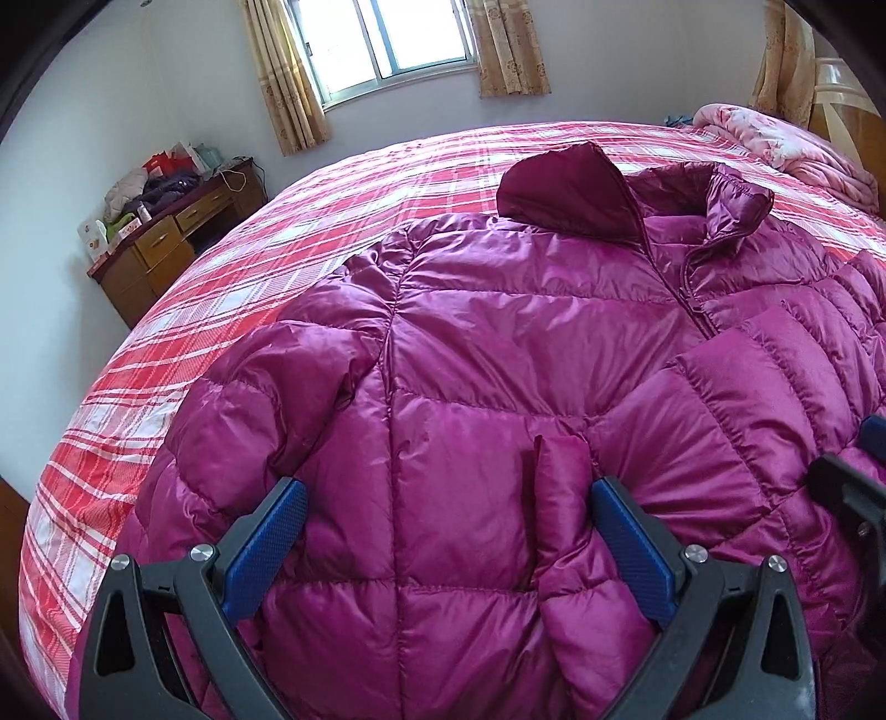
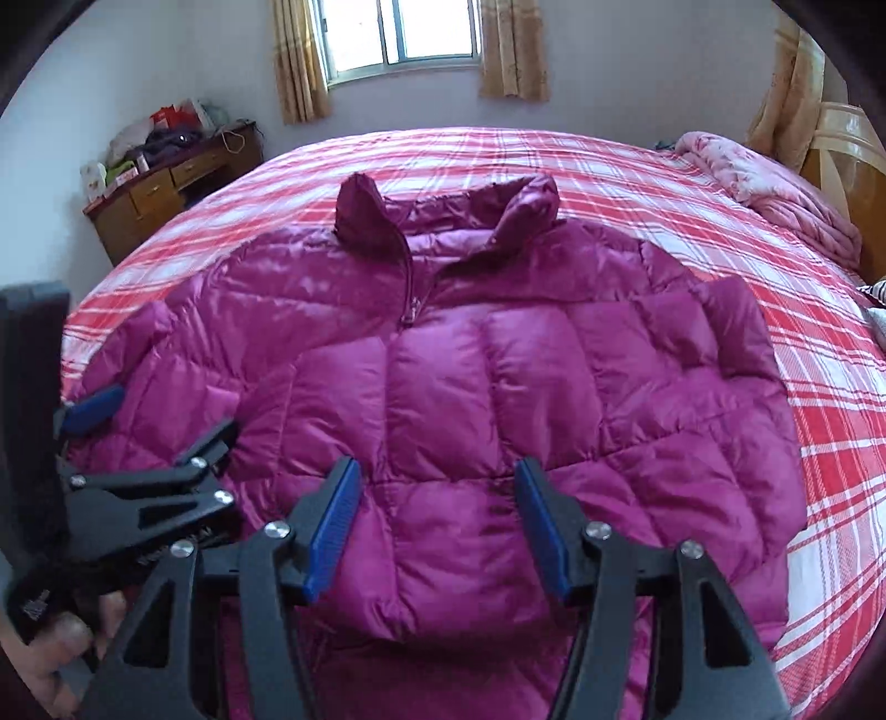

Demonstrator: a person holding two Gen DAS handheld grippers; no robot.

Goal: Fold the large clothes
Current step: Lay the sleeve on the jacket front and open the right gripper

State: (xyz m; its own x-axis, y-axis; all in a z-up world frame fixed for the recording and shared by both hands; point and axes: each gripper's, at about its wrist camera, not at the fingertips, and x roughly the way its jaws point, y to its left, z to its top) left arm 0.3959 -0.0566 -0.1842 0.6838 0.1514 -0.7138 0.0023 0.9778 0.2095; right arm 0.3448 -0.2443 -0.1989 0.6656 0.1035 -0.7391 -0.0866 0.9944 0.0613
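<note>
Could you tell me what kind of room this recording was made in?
Most likely a home bedroom: a large bed with a red plaid cover fills the view, a curtained window sits behind it, and a cluttered wooden dresser stands by the wall.

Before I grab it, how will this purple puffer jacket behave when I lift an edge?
The jacket will likely drape limply, since it lies creased on the bed. Its puffy quilting suggests it is light for its bulk. The glossy shell may slip between the open right gripper pads.
</note>
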